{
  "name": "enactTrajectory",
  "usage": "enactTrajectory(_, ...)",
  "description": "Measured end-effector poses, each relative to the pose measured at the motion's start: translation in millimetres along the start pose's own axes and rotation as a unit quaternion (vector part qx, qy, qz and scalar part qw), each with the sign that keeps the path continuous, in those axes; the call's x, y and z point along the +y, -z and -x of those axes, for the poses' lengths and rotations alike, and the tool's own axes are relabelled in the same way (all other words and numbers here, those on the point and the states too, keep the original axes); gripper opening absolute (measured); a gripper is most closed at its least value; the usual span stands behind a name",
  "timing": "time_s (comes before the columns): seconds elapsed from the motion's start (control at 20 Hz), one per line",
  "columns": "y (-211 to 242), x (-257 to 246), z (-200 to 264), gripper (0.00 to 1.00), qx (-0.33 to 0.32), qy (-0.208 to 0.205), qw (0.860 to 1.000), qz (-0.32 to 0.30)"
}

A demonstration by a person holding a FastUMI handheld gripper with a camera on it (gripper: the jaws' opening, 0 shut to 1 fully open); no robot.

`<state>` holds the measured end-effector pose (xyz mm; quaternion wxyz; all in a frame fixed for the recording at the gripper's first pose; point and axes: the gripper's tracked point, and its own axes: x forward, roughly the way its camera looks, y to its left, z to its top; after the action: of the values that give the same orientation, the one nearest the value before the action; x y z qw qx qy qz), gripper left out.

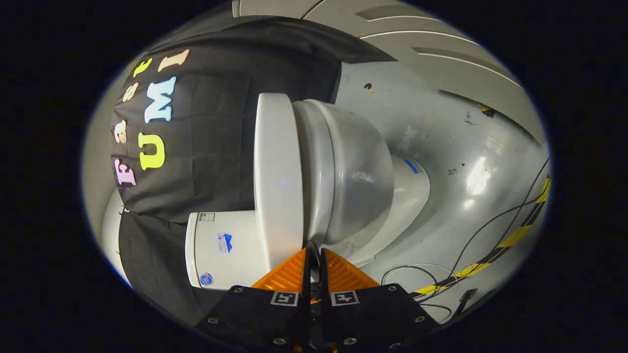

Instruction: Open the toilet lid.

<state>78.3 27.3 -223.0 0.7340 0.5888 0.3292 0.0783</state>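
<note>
Grey floor, cables, striped tape. Toilet lid down on seat, 12 o'clock from gripper; fingers clenched together, empty. Tank stickers unreadable.

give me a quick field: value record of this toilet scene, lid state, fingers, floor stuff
view tilt: scene appears rotated, the toilet lying sideways in the gripper view
toilet lid: appears closed, flat against the seat
bowl: white, glossy, beyond the seat
tank: white, against the black cloth wall
gripper: fingers close together, tips right at the seam between lid and seat; cannot tell whether they pinch the lid edge
floor: grey, shiny, scuffed
cables: thin dark leads lying on the floor
floor tape: yellow and black striped line
</note>
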Motion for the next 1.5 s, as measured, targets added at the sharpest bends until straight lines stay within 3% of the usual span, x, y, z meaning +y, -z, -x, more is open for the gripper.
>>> enactTrajectory(0.15,-1,3,-2,0.00,-0.010,0.008,1.000,0.024)
enactTrajectory(0.7,2,26,10,0.00,-0.038,0.061,0.992,0.101)
enactTrajectory(1.05,7,65,23,0.00,-0.076,0.099,0.973,0.194)
enactTrajectory(1.5,20,125,38,0.00,-0.115,0.130,0.933,0.315)
